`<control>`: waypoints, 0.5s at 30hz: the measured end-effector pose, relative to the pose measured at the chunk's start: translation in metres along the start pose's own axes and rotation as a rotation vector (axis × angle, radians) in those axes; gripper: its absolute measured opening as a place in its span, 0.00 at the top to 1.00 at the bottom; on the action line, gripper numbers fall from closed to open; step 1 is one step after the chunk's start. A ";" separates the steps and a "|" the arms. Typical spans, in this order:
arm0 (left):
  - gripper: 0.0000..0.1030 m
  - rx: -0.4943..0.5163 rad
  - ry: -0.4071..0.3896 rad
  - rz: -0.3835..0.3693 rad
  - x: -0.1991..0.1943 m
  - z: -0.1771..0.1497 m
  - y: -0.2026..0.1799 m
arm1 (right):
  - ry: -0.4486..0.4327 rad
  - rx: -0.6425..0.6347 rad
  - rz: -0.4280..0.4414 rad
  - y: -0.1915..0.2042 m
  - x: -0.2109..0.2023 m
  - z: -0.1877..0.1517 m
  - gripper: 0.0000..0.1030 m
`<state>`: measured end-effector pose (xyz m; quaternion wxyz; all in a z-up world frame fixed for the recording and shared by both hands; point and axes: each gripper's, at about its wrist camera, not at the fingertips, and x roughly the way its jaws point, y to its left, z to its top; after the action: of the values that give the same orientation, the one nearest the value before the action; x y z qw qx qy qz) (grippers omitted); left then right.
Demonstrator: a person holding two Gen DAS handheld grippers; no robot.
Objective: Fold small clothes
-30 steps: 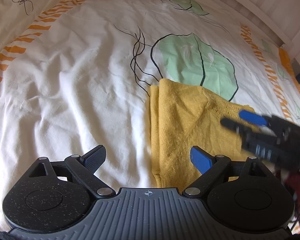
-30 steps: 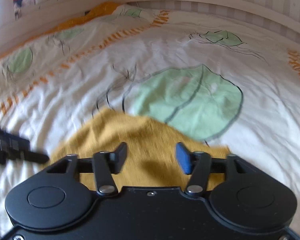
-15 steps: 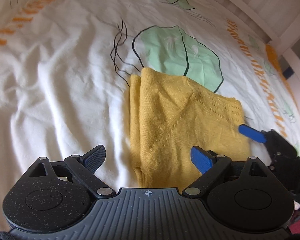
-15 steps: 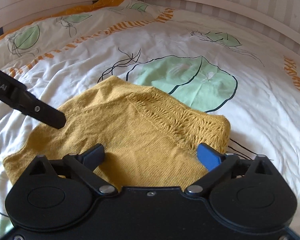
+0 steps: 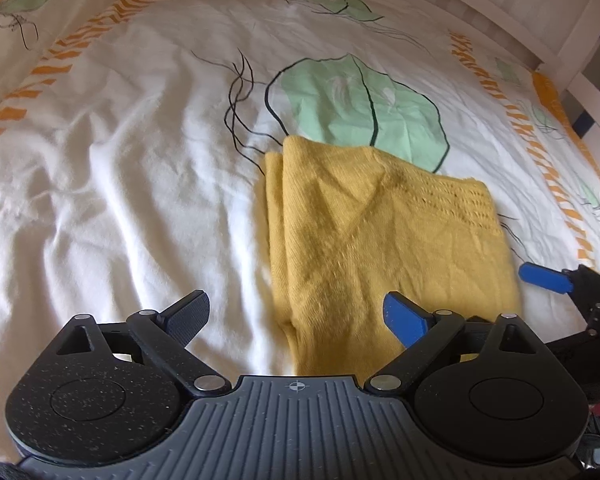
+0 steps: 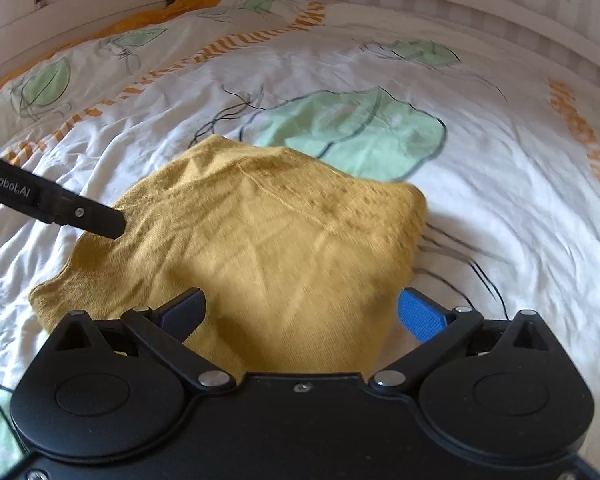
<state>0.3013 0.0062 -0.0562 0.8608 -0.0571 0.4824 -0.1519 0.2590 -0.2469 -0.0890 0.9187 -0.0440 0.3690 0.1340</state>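
So the mustard-yellow knitted top (image 5: 380, 232) with the little row of eyelet holes is lying on the white duvet cover printed with green leaves and orange stripes (image 5: 112, 168). Its far edge overlaps the big green leaf print. It already looks doubled over: along its left side in the left wrist view you can see a second layer peeking out, and the outline is roughly a rectangle, a bit lumpy near the bottom.

Left gripper (image 5: 296, 316) has its jaws spread wide with nothing clamped. The near left corner of the top sits loosely in the gap and neither pad is pressing on it. Right gripper (image 6: 300, 312) is also fully released, and the near edge of the fabric runs between its fingers untouched. Its blue fingertip pokes in just off the top's right edge in the left view.

My read is that one fold has just been laid down and we're in the gap before the next one. If another fold is wanted, the next move needs both grippers to pinch all the layers at the near edge together, or the stack will slide apart.

Pale slatted bed frame (image 5: 548, 12) runs around the back.
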 end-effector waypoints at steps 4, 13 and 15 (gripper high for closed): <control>0.08 0.006 0.013 -0.017 -0.002 -0.007 -0.001 | -0.004 0.087 0.017 -0.017 -0.012 -0.009 0.01; 0.08 -0.015 0.088 -0.099 0.005 -0.021 -0.008 | -0.021 0.317 0.110 -0.055 -0.019 -0.021 0.00; 0.08 -0.035 0.119 -0.138 0.010 -0.025 -0.010 | -0.022 0.360 0.139 -0.060 -0.017 -0.022 0.00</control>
<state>0.2831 -0.0048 -0.0750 0.8169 -0.0960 0.5303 -0.2057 0.2491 -0.3118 -0.0943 0.9042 0.1480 0.3790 0.1297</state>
